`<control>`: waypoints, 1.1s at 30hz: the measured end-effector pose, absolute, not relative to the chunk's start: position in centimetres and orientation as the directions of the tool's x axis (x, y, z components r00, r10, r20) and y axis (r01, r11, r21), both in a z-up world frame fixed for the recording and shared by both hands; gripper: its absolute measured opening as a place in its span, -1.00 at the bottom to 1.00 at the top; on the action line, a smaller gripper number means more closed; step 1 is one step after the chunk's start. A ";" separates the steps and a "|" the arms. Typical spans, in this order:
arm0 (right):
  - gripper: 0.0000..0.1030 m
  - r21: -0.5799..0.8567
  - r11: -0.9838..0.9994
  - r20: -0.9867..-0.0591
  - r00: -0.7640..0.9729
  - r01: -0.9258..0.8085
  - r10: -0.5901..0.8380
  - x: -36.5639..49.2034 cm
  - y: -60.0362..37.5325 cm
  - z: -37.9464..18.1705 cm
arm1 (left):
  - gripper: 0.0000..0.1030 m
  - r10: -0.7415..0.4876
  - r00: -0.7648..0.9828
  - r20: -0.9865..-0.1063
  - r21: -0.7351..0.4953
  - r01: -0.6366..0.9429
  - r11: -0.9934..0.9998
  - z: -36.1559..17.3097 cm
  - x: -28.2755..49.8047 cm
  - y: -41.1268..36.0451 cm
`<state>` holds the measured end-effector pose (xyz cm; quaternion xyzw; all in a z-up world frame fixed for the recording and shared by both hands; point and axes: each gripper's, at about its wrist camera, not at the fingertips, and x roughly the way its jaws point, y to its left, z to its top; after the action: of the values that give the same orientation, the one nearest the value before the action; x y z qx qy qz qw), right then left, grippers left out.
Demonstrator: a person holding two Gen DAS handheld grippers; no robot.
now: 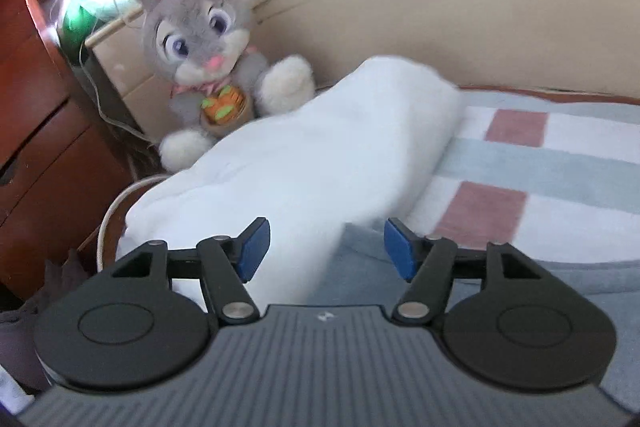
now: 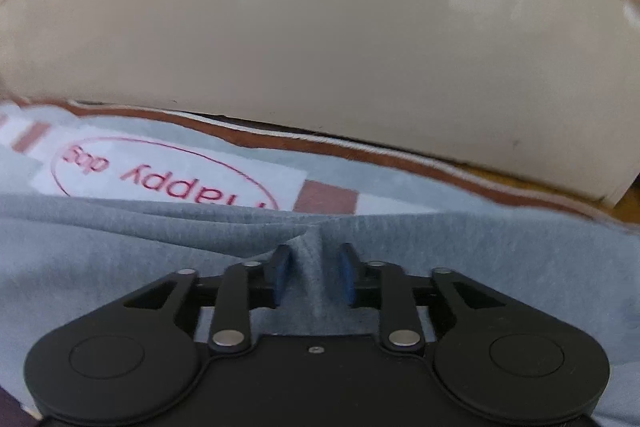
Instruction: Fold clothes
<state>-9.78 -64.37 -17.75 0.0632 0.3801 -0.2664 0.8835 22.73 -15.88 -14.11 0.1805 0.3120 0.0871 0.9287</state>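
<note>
Left wrist: one plush rabbit [image 1: 200,39] far left, one white pillow [image 1: 304,155]. My left gripper [image 1: 326,247] jaws wide apart, empty, over the grey garment [image 1: 400,279].

Right wrist: "happy dog" blanket [image 2: 180,175], beige headboard [image 2: 320,47]. My right gripper [image 2: 314,277] jaws partly closed, a raised fold of garment between them; contact unclear.

The left gripper [image 1: 326,251] is a matte black two-finger tool with blue rectangular pads [image 1: 253,251] at its fingertips. Each finger hangs on flat black link bars joined by round silver rivets, two to a side, and ends in a broad rounded black housing with a raised circle moulded on top. Between the housings sits a grey ribbed plate carrying a small pale logo.

The right gripper [image 2: 313,277] has the same black linkage, silver rivets, circular housings and blue pads [image 2: 347,277], but its centre plate is smooth black with one small screw.
</note>
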 end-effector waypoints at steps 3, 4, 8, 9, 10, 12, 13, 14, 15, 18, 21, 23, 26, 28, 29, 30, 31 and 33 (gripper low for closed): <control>0.05 -0.204 0.831 -0.683 0.534 0.517 -0.499 -9.7 -63.0 -16.3 | 0.29 0.207 0.753 -0.625 0.278 -0.033 0.960 -13.6 21.2 -14.2; 0.17 -0.235 0.821 -0.670 0.526 0.520 -0.525 -10.1 -62.5 -15.7 | 0.33 0.168 0.733 -0.660 0.218 -0.028 0.976 -13.4 20.3 -13.4; 0.38 -0.292 0.789 -0.654 0.489 0.541 -0.577 -12.7 -61.2 -13.5 | 0.37 0.005 0.626 -0.780 -0.032 -0.049 0.998 -14.6 16.1 -10.7; 0.38 -0.278 0.792 -0.669 0.482 0.544 -0.566 -13.4 -61.4 -13.2 | 0.37 -0.029 0.601 -0.799 -0.076 -0.052 0.996 -15.3 15.1 -10.3; 0.38 -0.243 0.785 -0.687 0.470 0.571 -0.554 -14.5 -61.8 -12.9 | 0.37 -0.059 0.576 -0.815 -0.109 -0.053 0.993 -16.0 14.2 -10.2; 0.39 -0.171 0.763 -0.724 0.446 0.624 -0.527 -16.6 -62.9 -12.3 | 0.37 -0.135 0.538 -0.832 -0.196 -0.058 0.979 -17.0 13.2 -9.7; 0.39 -0.098 0.737 -0.752 0.435 0.669 -0.495 -17.9 -63.7 -12.3 | 0.37 -0.175 0.520 -0.836 -0.241 -0.062 0.968 -17.6 12.8 -9.4; 0.39 -0.009 0.713 -0.778 0.443 0.701 -0.445 -19.0 -64.6 -12.4 | 0.37 -0.199 0.514 -0.834 -0.274 -0.075 0.959 -17.9 12.7 -9.1; 0.39 0.115 0.681 -0.803 0.471 0.723 -0.364 -20.5 -65.5 -12.7 | 0.37 -0.213 0.516 -0.830 -0.301 -0.091 0.949 -18.1 12.8 -8.8; 0.40 0.475 0.478 -0.800 0.588 0.739 -0.116 -24.5 -67.2 -15.1 | 0.37 -0.255 0.522 -0.814 -0.378 -0.141 0.915 -18.8 13.0 -7.7; 0.40 0.706 0.194 -0.702 0.710 0.681 0.062 -27.2 -67.8 -18.9 | 0.39 -0.295 0.531 -0.794 -0.451 -0.189 0.872 -19.5 13.2 -6.7; 0.40 0.716 0.187 -0.688 0.725 0.673 0.024 -26.8 -68.0 -19.9 | 0.40 -0.280 0.541 -0.793 -0.437 -0.186 0.880 -19.7 13.4 -7.2; 0.40 0.655 0.250 -0.716 0.691 0.714 -0.099 -25.3 -67.9 -20.5 | 0.41 -0.237 0.562 -0.792 -0.388 -0.164 0.907 -19.8 13.8 -8.6; 0.52 0.630 0.280 -0.710 0.683 0.724 -0.169 -24.4 -67.6 -20.7 | 0.45 -0.218 0.582 -0.784 -0.371 -0.157 0.915 -20.1 13.9 -9.4; 0.55 0.629 0.292 -0.698 0.689 0.721 -0.198 -24.1 -67.3 -20.7 | 0.47 -0.211 0.589 -0.780 -0.366 -0.156 0.917 -20.2 13.9 -9.5; 0.62 0.623 0.306 -0.691 0.689 0.720 -0.217 -23.9 -67.0 -20.7 | 0.47 -0.206 0.596 -0.776 -0.363 -0.156 0.918 -20.3 14.1 -9.5; 0.62 0.616 0.319 -0.684 0.690 0.720 -0.237 -23.7 -66.8 -20.7 | 0.47 -0.202 0.601 -0.773 -0.361 -0.156 0.919 -20.4 14.1 -9.6; 0.52 0.595 0.346 -0.668 0.686 0.725 -0.288 -23.7 -66.3 -20.8 | 0.47 -0.193 0.607 -0.771 -0.356 -0.158 0.921 -20.3 14.2 -9.6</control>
<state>-23.67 -66.25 -20.76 0.4725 0.2309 -0.3217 0.7873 14.20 -9.56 -20.30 -0.1983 0.4431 -0.0099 0.8742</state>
